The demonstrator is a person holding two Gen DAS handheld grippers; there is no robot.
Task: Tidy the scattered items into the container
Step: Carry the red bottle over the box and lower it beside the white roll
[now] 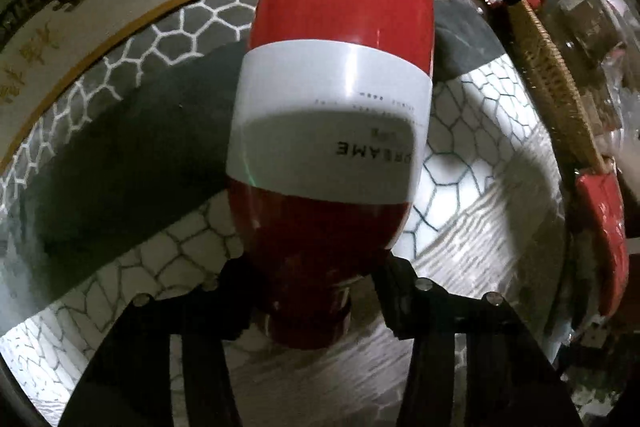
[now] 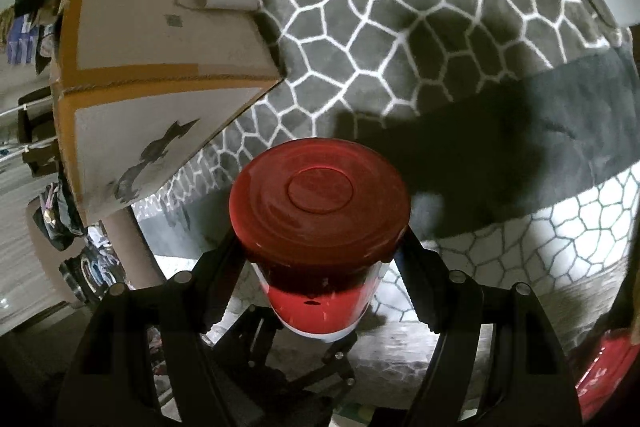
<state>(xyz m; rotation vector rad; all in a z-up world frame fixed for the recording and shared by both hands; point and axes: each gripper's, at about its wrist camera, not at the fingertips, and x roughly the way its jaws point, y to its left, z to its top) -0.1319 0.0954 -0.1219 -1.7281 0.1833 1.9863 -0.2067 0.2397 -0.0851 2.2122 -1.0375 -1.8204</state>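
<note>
Cobble-patterned rug beneath glossy red, white-banded bottle (image 1: 340,99), both tongs (image 1: 312,291) (image 2: 320,267) clamped on it.

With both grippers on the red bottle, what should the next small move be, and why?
Probably carry it toward the wicker basket at the right edge of the left wrist view. The red bottle looks clamped at both ends, left gripper near one, right gripper at the other, above the patterned rug.
</note>
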